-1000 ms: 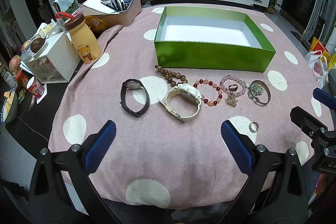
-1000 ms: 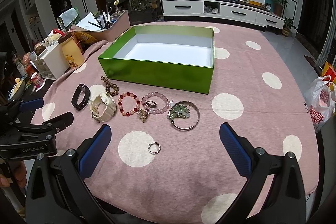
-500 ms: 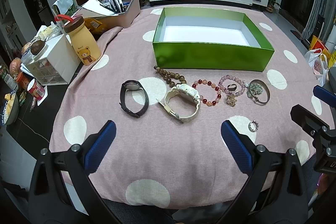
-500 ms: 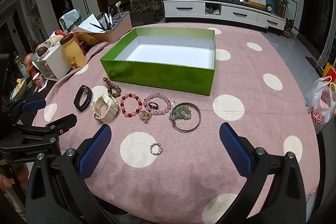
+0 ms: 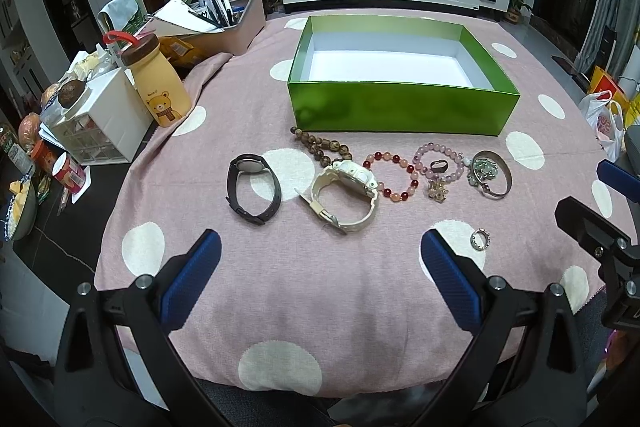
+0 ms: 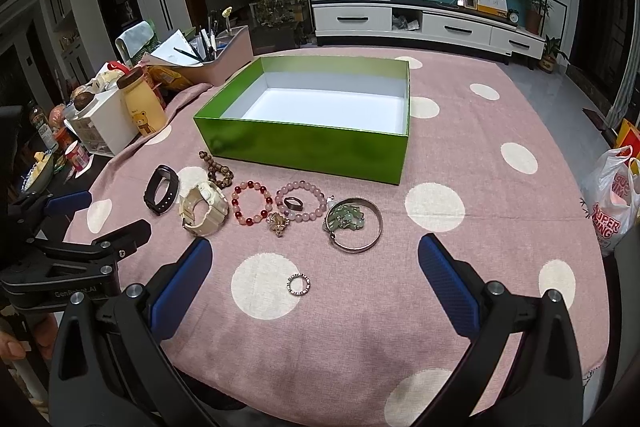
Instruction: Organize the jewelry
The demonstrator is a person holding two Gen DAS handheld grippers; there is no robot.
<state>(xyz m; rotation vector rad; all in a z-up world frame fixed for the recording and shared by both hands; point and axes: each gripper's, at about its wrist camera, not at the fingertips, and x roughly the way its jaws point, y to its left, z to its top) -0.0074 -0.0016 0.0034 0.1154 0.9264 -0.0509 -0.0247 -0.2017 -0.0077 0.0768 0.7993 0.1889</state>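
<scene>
An empty green box [image 5: 400,107] [image 6: 312,151] stands mid-table. In front of it lies a row of jewelry: a black watch [image 5: 252,189] [image 6: 161,189], a cream watch [image 5: 346,195] [image 6: 203,209], a brown bead bracelet [image 5: 320,147], a red bead bracelet [image 5: 394,177] [image 6: 253,203], a pink bead bracelet [image 5: 439,163] [image 6: 302,202], a silver bangle [image 5: 493,173] [image 6: 354,225] and a small ring [image 5: 480,239] [image 6: 299,284]. My left gripper [image 5: 320,275] is open and empty, short of the watches. My right gripper [image 6: 316,279] is open and empty, around the small ring from above.
The table has a pink dotted cloth [image 5: 320,287]. At the left edge stand a yellow bear bottle [image 5: 158,83], a white drawer box [image 5: 100,123] and a pen tray [image 5: 224,31]. A plastic bag [image 6: 612,199] hangs off the right side.
Both grippers have drifted slightly back and up, so the jewelry sits a little farther from them. Nothing was picked up or moved.
</scene>
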